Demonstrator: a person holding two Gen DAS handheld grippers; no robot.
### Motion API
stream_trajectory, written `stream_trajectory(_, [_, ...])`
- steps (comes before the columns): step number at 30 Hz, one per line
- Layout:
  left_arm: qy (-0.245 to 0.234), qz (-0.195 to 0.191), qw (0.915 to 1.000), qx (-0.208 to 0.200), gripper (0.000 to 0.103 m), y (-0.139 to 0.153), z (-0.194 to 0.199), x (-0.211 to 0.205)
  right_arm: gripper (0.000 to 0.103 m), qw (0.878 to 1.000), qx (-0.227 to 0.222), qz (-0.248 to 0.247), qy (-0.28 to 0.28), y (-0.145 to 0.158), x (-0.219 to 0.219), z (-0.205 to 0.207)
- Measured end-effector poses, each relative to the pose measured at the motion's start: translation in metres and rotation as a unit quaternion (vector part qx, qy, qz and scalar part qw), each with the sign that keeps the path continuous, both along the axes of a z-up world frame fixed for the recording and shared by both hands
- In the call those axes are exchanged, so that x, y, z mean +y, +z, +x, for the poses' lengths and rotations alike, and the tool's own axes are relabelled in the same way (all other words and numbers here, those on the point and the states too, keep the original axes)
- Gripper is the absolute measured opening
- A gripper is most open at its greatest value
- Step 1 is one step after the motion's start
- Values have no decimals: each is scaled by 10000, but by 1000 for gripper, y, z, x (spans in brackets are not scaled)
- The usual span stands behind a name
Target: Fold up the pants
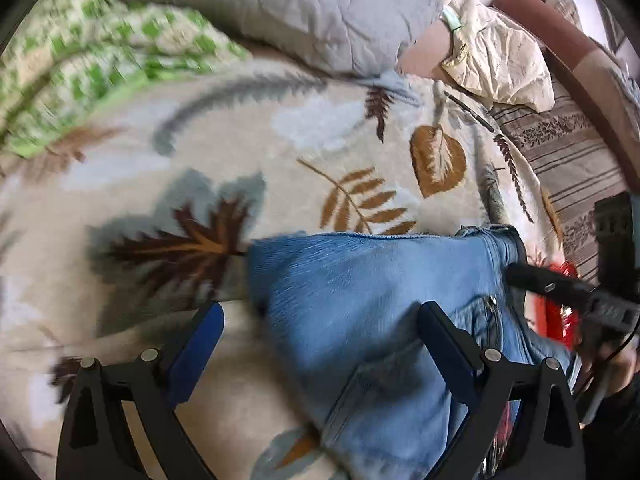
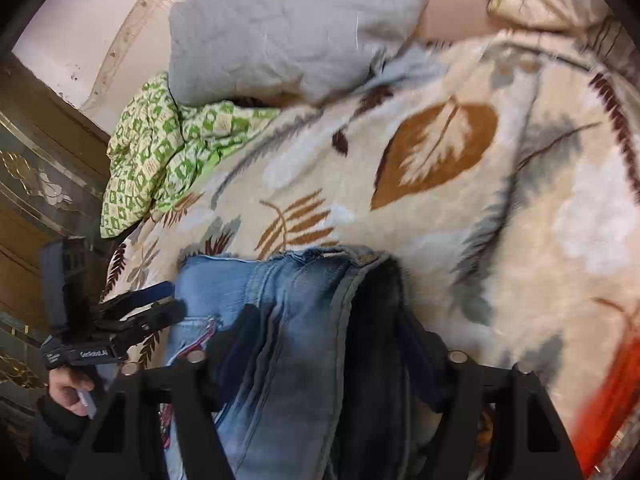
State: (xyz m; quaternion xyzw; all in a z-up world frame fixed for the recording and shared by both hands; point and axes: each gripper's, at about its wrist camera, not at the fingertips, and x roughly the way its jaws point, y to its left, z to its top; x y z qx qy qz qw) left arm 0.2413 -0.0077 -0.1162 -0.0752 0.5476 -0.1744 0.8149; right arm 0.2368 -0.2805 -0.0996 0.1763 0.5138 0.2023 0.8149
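Clearly, the pants (image 1: 360, 300) were found bunched on the near bedspread (image 1: 200, 160). The left gripper (image 1: 320, 332) was spread empty; the right gripper (image 2: 328, 344) was clamped on denim layers, so slippage could undo the fold.

Inventory, counted by kind:
- pair of blue denim pants (image 1: 360, 300), on the bed: 1
- leaf-patterned blanket (image 1: 280, 152) under them: 1
- grey quilted pillow (image 1: 280, 4): 1
- green-checked cloth (image 2: 160, 152), bunched at the blanket's edge: 1
- cream crumpled cloth (image 1: 496, 64): 1
- striped brown cover (image 1: 568, 160): 1
- red item (image 1: 560, 304), blurred, kind not clear: 1
- two-finger grippers: 2, left gripper (image 1: 320, 340) and right gripper (image 2: 332, 344)
- hand (image 2: 68, 392) of a person: 1 seen clearly
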Motion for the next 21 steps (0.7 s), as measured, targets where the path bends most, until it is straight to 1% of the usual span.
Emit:
stream_trajectory(1, [-43,-127,9999,51,97,-4,2,-3,34,9999,18,88,132,-5,4,3])
stream_trajectory(2, [-99,-212,9997,15,89,-5,2,-6,25,9997,-29,80,213,-6,7,3])
stream_trajectory(3, [-218,-200,9996,-35,74,-5,1,-10,23,9996,-83,7,258,-6,9,3])
stream_trajectory(4, [-402,-34,9990,-176,71,-2,-2,-17,22,9992,-199,-167,299,-4,12,1])
stream_trajectory(5, [-524,13,9983,-271,66,0,-5,-19,20,9986,-263,-335,300,-3,13,1])
stream_trajectory(6, [-607,26,9975,-372,62,2,-8,-20,19,9982,-264,-442,292,-3,12,1])
stream_trajectory(7, [-640,92,9970,-423,61,0,-9,-19,19,9980,-226,-522,289,-5,10,2])
stream_trajectory(8, [-660,288,9969,-320,61,-9,-7,-19,19,9977,-189,-581,292,-8,9,3])
stream_trajectory(9, [-611,340,9973,-229,61,-18,-4,-18,19,9974,-120,-634,319,-14,10,5])
stream_trajectory(10, [-569,381,9972,-303,61,-20,-5,-20,20,9967,-108,-724,358,-18,12,6])
stream_trajectory(11, [-581,501,9963,-385,62,-19,-7,-24,20,9932,-194,-1064,442,-22,21,6])
stream_trajectory(12, [-580,605,9955,-445,63,-17,-9,-26,20,9907,-271,-1256,457,-23,26,6])
stream_trajectory(13, [-549,671,9949,-518,66,-13,-12,-27,20,9900,-295,-1305,441,-23,27,7])
stream_trajectory(14, [-507,680,9949,-547,71,-8,-14,-25,21,9899,-313,-1319,423,-20,27,6])
stream_trajectory(15, [-450,667,9952,-558,76,-3,-18,-22,27,9903,-359,-1263,447,-15,26,4])
stream_trajectory(16, [-376,625,9957,-576,78,5,-24,-18,30,9909,-385,-1191,484,-9,23,0])
stream_trajectory(17, [-349,560,9962,-569,81,11,-29,-14,43,9911,-389,-1177,479,-3,19,-5])
stream_trajectory(18, [-346,425,9971,-534,86,17,-36,-9,62,9912,-389,-1191,431,6,12,-14])
stream_trajectory(19, [-380,252,9978,-487,88,24,-44,-5,67,9914,-441,-1170,387,13,6,-21])
stream_trajectory(21, [-457,-16,9980,-431,96,30,-60,-1,69,9934,-587,-914,372,27,-7,-38])
